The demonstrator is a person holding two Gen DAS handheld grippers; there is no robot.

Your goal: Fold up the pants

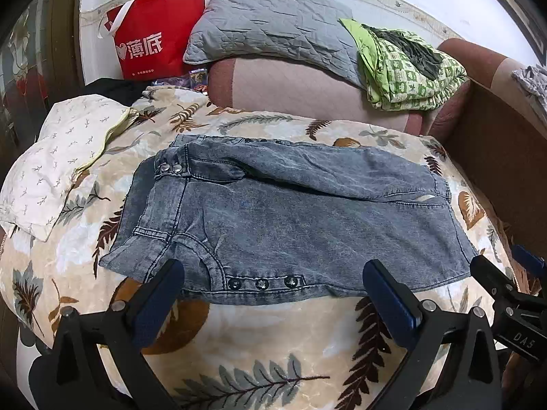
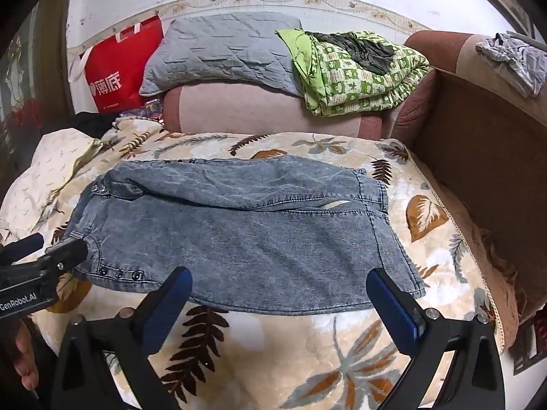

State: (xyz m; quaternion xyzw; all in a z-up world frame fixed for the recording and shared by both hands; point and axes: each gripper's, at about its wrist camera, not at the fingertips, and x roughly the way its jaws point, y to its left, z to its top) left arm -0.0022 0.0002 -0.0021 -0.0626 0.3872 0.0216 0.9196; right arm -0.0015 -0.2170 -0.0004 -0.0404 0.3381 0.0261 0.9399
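Note:
Grey-blue washed denim pants [image 1: 290, 225] lie folded into a compact rectangle on a leaf-patterned blanket [image 1: 266, 341]; the waistband with metal buttons is at the left. My left gripper [image 1: 273, 273] hangs open just above the near edge of the pants, by the three dark studs. The right gripper [image 1: 506, 266] shows at that view's right edge. In the right wrist view the pants [image 2: 239, 232] fill the middle, and my right gripper [image 2: 278, 282] stands open over their near hem, nothing between its fingers. The left gripper [image 2: 34, 246] pokes in from the left there.
A white patterned pillow [image 1: 58, 167] lies left of the pants. Behind are a pink bolster [image 1: 301, 92], a grey quilted pillow [image 1: 273, 30], a folded green quilt [image 1: 410, 68] and a red bag [image 1: 154, 37]. A brown headboard [image 2: 478, 143] borders the right side.

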